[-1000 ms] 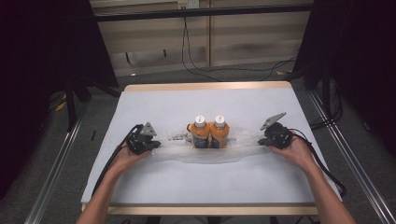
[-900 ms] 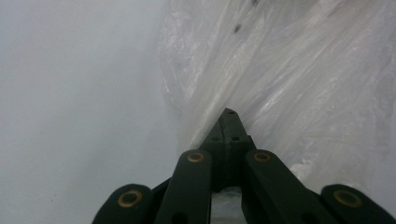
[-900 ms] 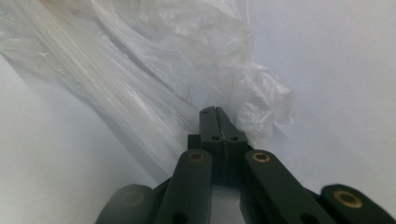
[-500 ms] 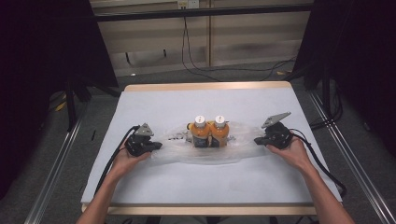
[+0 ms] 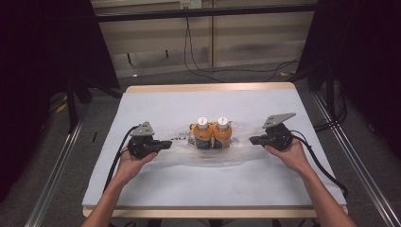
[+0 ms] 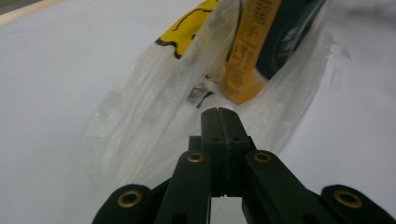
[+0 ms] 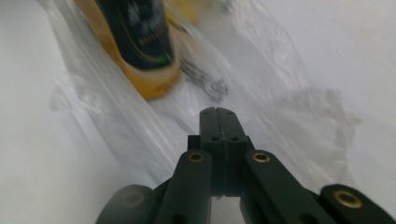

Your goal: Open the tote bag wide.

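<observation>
Since the earlier high-view frames, our left hand has drifted a little inward and up along the left end of the bag, while our right hand sits about where it was and the two bottles have not shifted.

We start with the wide white-covered wooden table point(image 5: 156, 101), which carries everything. Across its middle lies the long, crumpled, clear plastic bag point(image 5: 239, 153), its long axis running left to right between our hands. Inside the bag, at its centre, stand two orange plastic bottles with white caps point(image 5: 213, 135), side by side and touching, upright in the high view.

We hold the left gripper point(image 5: 165, 144) at the bag's left end and the right gripper point(image 5: 253, 140) at its right end, both pointing inward at the bottles. In each gripper view the black jaws stand pressed together, with the bag's film gathered right at their tips; we judge each gripper pinches a fold of the bag, though the pinched film itself is hard to make out.

The relation that matters: the bottles lie straight ahead of both grippers, on the bag's long axis, roughly midway, with the right gripper slightly nearer. We judge any lift must rise evenly at both ends, or the bottles will slide toward the lower hand.
</observation>
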### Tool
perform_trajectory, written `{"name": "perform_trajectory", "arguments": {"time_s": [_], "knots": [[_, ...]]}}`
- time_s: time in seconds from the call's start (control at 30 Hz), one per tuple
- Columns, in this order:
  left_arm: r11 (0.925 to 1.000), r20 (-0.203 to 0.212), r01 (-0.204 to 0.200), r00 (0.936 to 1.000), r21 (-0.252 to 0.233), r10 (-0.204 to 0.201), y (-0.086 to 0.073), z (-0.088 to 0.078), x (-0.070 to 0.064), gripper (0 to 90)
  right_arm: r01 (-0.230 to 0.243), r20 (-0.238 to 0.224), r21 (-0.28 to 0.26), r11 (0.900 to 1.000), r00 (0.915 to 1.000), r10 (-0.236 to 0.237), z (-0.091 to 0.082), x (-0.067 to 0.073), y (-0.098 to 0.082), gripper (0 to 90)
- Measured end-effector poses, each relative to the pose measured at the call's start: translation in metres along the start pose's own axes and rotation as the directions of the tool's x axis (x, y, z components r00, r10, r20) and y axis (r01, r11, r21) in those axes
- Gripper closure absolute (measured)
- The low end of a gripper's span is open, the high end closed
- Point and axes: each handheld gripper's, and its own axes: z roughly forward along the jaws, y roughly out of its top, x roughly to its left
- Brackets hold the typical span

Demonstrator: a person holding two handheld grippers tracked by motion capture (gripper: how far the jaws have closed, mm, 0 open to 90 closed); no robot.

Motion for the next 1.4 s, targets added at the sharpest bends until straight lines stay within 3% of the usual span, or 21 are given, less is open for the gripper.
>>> {"name": "perform_trajectory", "arguments": {"time_s": [0.27,0.57,0.67,0.77,0.8,0.97,1.1,1.2,1.4], "knots": [[0.9994,0.075,-0.027,0.9968,-0.020,0.028,0.007,0.017,-0.019,90.0,-0.012,-0.037,-0.046,0.999,0.9993,0.010,0.004,0.008,0.014,90.0],[0.9937,0.124,-0.077,0.9884,-0.082,0.087,0.035,0.038,-0.047,90.0,0.005,-0.048,-0.066,0.998,0.9988,-0.008,0.013,0.009,0.034,90.0],[0.9921,0.147,-0.080,0.9848,-0.097,0.094,0.044,0.052,-0.054,90.0,0.005,-0.053,-0.076,0.997,0.9986,-0.009,0.018,0.008,0.039,90.0],[0.9928,0.167,-0.091,0.9805,-0.078,0.103,0.049,0.066,-0.059,90.0,0.001,-0.056,-0.083,0.997,0.9984,-0.005,0.021,0.004,0.045,90.0],[0.9933,0.172,-0.079,0.9807,-0.084,0.092,0.050,0.070,-0.061,90.0,-0.003,-0.059,-0.085,0.996,0.9983,-0.002,0.021,0.003,0.047,90.0],[0.9943,0.155,-0.078,0.9839,-0.072,0.089,0.051,0.085,-0.066,90.0,-0.008,-0.088,-0.101,0.995,0.9961,-0.001,0.032,-0.002,0.057,90.0],[0.9915,0.115,-0.115,0.9860,-0.061,0.122,0.044,0.093,-0.068,90.0,0.000,-0.088,-0.061,0.998,0.9961,-0.005,0.049,-0.001,0.057,90.0],[0.9936,0.098,-0.104,0.9893,-0.044,0.108,0.039,0.099,-0.066,90.0,-0.022,-0.118,-0.073,0.997,0.9930,0.014,0.059,-0.002,0.056,90.0],[0.9911,0.085,-0.131,0.9880,0.022,0.129,0.030,0.110,-0.066,90.0,-0.019,-0.117,0.000,1.000,0.9929,0.019,0.076,-0.004,0.048,90.0]]}}
